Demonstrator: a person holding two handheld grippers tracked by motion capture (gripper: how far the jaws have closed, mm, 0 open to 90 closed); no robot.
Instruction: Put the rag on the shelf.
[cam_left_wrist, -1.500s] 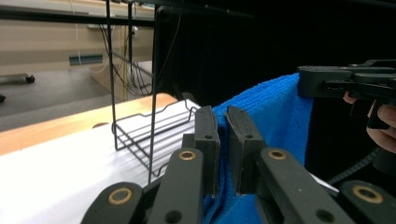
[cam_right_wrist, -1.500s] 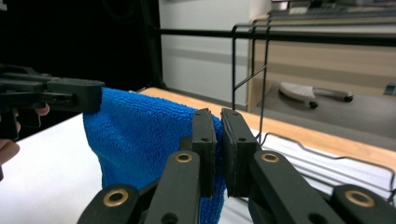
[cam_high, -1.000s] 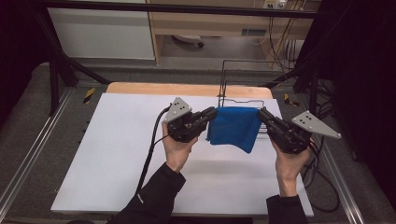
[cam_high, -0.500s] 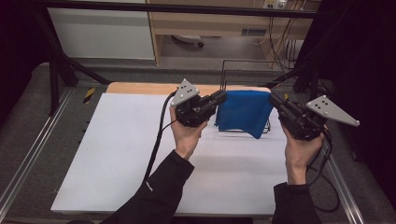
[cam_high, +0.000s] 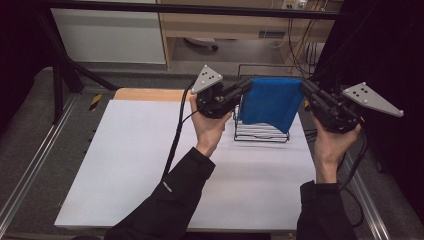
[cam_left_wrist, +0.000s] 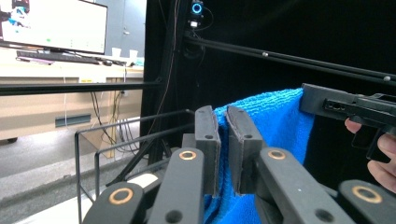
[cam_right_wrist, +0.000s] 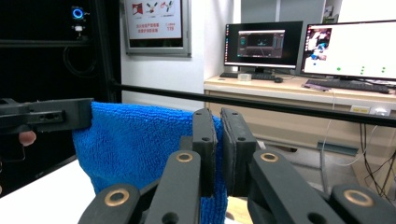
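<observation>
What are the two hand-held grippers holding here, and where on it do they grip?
Both hold one blue towel: the left hand-held gripper pinches one top corner, the right hand-held gripper the other, so it hangs spread between them.

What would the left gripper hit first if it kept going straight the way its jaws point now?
Probably the right gripper. The left gripper, shut on one top corner of the blue terry towel, points along its stretched edge toward it, though depth is unclear.
</observation>
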